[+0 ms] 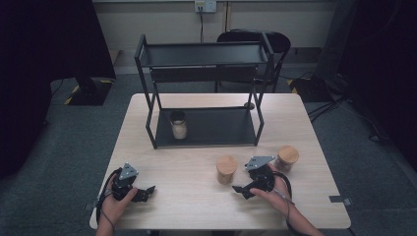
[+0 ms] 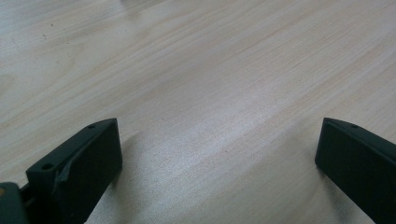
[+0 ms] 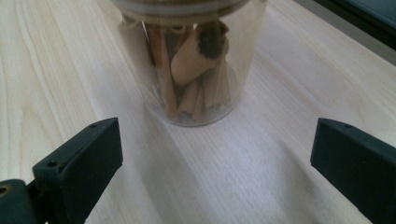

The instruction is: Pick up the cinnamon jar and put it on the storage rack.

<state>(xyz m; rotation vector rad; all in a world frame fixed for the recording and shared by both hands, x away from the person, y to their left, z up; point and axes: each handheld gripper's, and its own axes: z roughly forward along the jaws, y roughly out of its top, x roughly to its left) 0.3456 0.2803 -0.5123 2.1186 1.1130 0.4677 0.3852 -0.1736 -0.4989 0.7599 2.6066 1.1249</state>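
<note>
Jar of cinnamon sticks [image 3: 189,60] stands on the table [image 1: 187,196] just ahead of the right gripper [image 3: 212,154], whose jaws gape empty; grasping remains. One jar [image 1: 178,125] already sits in the rack [image 1: 206,129]. The left gripper [image 2: 217,154] idles open, near left.

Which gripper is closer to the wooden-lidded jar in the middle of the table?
Right. The right gripper sits just beside the middle jar, jaws open toward it. The left gripper rests far off near the table's left front corner.
</note>
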